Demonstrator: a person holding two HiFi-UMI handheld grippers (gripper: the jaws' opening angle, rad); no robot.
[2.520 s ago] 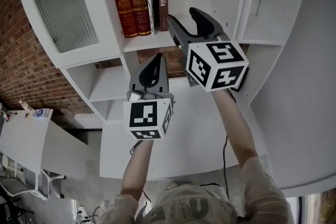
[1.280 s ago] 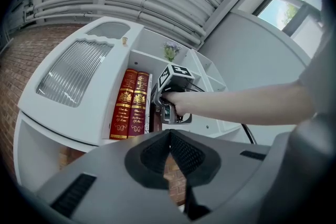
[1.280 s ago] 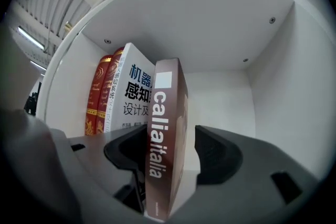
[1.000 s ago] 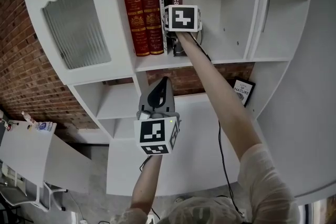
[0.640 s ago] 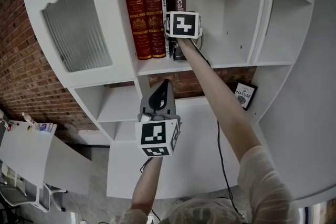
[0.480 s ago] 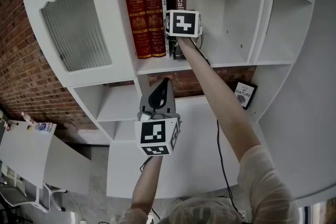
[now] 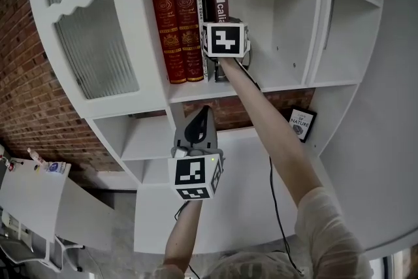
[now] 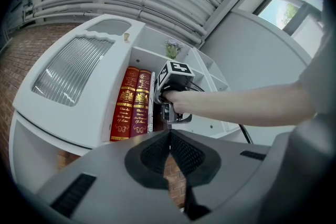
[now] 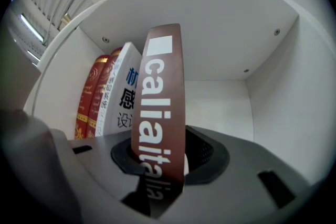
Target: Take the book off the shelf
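Note:
A brown book (image 7: 218, 0) (image 9: 160, 97) with white lettering on its spine stands at the right end of a short row on the white shelf (image 7: 261, 84). It leans out from the row at the top. My right gripper (image 7: 224, 44) (image 9: 160, 157) reaches up to it. Its jaws are closing, the spine is between them and both pads press on it. Beside it stand a thin white book (image 7: 203, 29) (image 9: 123, 94) and two red books (image 7: 175, 32) (image 9: 89, 97). My left gripper (image 7: 201, 117) (image 8: 169, 136) hangs lower, in front of the shelving, shut and with nothing in it.
To the right of the brown book is the bare compartment wall (image 9: 273, 92). A ribbed glass cabinet door (image 7: 91, 42) is at the left. A small framed print (image 7: 300, 122) stands on a lower shelf at the right. A brick wall (image 7: 32, 95) lies behind.
My right gripper went up to the shelf and closed round the brown book's spine. The book's top has tipped out from the row. The left gripper has stayed low.

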